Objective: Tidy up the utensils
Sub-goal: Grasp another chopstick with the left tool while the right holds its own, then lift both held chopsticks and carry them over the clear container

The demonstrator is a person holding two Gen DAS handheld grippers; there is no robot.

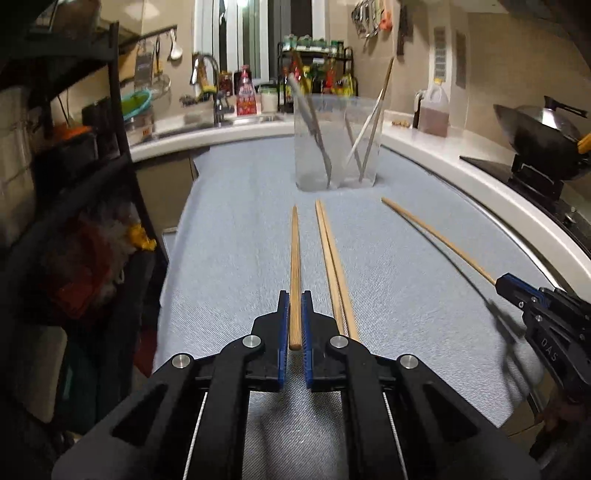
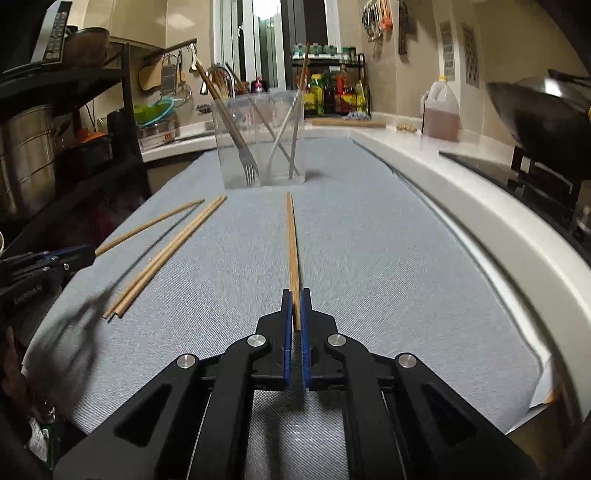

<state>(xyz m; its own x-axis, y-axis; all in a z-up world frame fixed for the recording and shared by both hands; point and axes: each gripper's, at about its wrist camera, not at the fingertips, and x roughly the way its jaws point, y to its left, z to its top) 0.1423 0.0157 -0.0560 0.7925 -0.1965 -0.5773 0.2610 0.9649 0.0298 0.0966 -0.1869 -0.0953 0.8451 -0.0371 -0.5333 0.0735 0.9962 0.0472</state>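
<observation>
A tan-walled kitchen under dim, warm light. A grey cloth (image 1: 240, 229) covers the near worktop. A white counter (image 1: 461, 162) curves along the right and far sides. At far centre stands a window (image 1: 236, 33), with a faucet (image 1: 216, 88) and sink below left. A dark shelf rack (image 1: 74, 147) fills the left. A wok (image 1: 543, 136) sits on the right stove.
</observation>
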